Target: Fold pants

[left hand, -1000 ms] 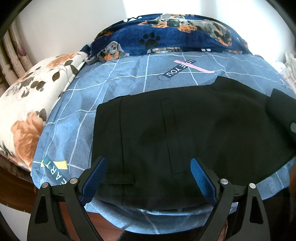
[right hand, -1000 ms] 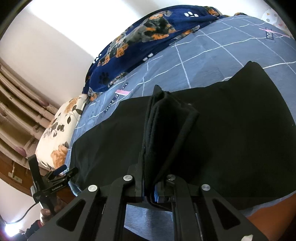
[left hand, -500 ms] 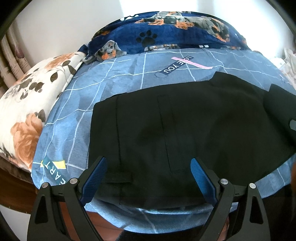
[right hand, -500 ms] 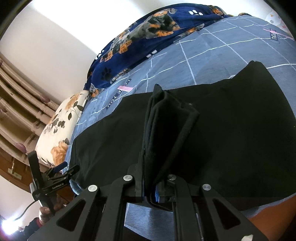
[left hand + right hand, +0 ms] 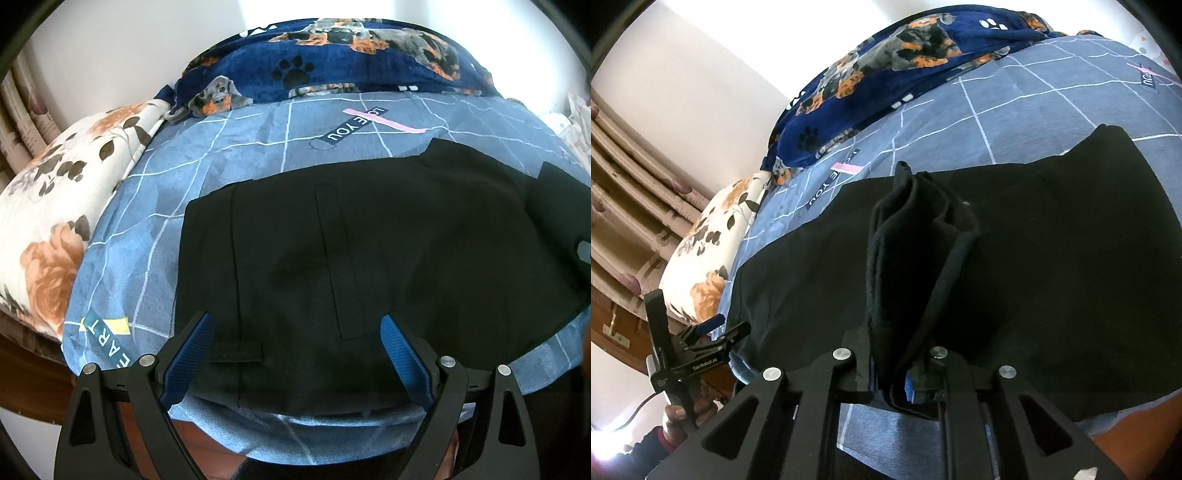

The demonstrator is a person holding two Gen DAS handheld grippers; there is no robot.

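Note:
Black pants (image 5: pixel 369 240) lie flat across the blue checked bed sheet (image 5: pixel 129 240), waistband end towards the near edge. My left gripper (image 5: pixel 295 319) hangs open just above that end, blue pads (image 5: pixel 192 343) wide apart and nothing pinched; a hand holds it at the lower left of the right wrist view (image 5: pixel 727 325). My right gripper (image 5: pixel 901 369) has a bunched fold of the pants (image 5: pixel 916 240) standing up between its jaws. The jaws are opening a little, with the fabric still pinched and hiding the fingertips. The rest of the pants (image 5: pixel 1052 258) spreads out behind.
A navy dog-print blanket (image 5: pixel 332 62) lies along the far side of the bed by the white wall. A floral pillow (image 5: pixel 48 221) sits at the left end. Striped curtains (image 5: pixel 628 184) hang beyond it. The wooden bed frame (image 5: pixel 33 373) shows under the near edge.
The right wrist view has shifted slightly and its jaws stand a touch wider on the fold. The left gripper and the pants have stayed put.

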